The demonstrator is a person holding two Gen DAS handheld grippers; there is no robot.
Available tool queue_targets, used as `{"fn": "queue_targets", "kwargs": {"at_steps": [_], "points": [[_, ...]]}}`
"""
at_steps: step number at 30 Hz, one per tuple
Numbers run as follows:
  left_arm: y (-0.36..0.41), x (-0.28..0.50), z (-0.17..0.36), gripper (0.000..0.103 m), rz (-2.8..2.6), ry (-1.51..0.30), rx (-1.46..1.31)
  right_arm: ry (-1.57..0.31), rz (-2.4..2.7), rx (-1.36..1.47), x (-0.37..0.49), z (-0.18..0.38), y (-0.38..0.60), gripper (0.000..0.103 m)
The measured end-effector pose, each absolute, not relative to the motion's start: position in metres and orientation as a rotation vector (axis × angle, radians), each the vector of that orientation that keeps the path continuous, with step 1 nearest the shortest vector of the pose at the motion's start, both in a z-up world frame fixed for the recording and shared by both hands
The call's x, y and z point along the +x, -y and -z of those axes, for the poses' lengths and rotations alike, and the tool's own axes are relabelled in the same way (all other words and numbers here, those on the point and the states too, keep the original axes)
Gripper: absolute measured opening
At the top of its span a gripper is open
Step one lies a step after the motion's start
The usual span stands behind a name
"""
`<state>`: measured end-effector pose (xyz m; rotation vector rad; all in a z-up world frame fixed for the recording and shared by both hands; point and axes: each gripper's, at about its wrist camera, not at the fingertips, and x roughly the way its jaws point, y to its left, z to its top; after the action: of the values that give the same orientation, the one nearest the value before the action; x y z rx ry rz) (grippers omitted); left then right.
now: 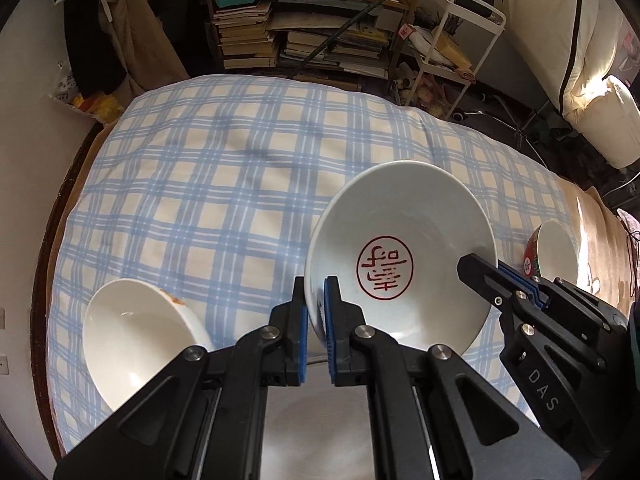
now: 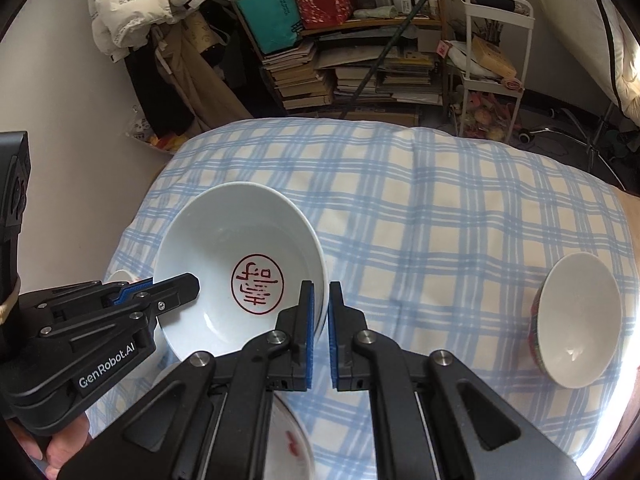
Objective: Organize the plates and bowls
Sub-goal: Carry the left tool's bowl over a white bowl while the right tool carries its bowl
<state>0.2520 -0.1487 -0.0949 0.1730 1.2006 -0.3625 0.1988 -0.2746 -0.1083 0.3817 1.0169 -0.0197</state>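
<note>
One checked tablecloth (image 1: 240, 184), cluttered bookshelf (image 1: 304, 20)

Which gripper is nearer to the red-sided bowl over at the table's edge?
Right. The right gripper grips the stamped bowl's rim on the side facing the red-sided bowl; the left gripper holds the opposite rim, farther away.

Glossy white ceramic bowl (image 1: 400, 256) w/ red seal; matt black plastic claw (image 1: 316, 300), blue ribbed pads; soft checked cloth (image 1: 224, 184) on tabletop.
</note>
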Motion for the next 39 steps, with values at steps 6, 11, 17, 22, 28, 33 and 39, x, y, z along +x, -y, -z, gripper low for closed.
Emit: {"fn": "queue_targets", "kwargs": {"at_steps": [6,11,17,22,28,33,39], "points": [[0.108,0.24,0.082,0.009,0.323,-1.189,0.146,-0.982,-0.03,0.374,0.198,0.091,0.24,0.007],[0.075,0.232,0.072,0.009,0.292,-1.179,0.127,-0.965,-0.07,0.351,0.196,0.084,0.208,0.007],[0.042,0.22,0.072,0.01,0.254,-1.175,0.119,-0.961,-0.122,0.335,0.193,0.083,0.176,0.007],[0.011,0.216,0.078,0.01,0.224,-1.181,0.074,-0.964,-0.155,0.29,0.194,0.086,0.146,0.007],[-0.014,0.211,0.089,0.01,0.189,-1.173,0.056,-0.964,-0.19,0.256,0.197,0.093,0.12,0.007],[-0.027,0.214,0.101,0.01,0.169,-1.183,0.046,-0.963,-0.203,0.247,0.2,0.104,0.107,0.007],[-0.034,0.22,0.116,0.01,0.156,-1.202,0.046,-0.963,-0.213,0.236,0.206,0.115,0.097,0.007]]}}
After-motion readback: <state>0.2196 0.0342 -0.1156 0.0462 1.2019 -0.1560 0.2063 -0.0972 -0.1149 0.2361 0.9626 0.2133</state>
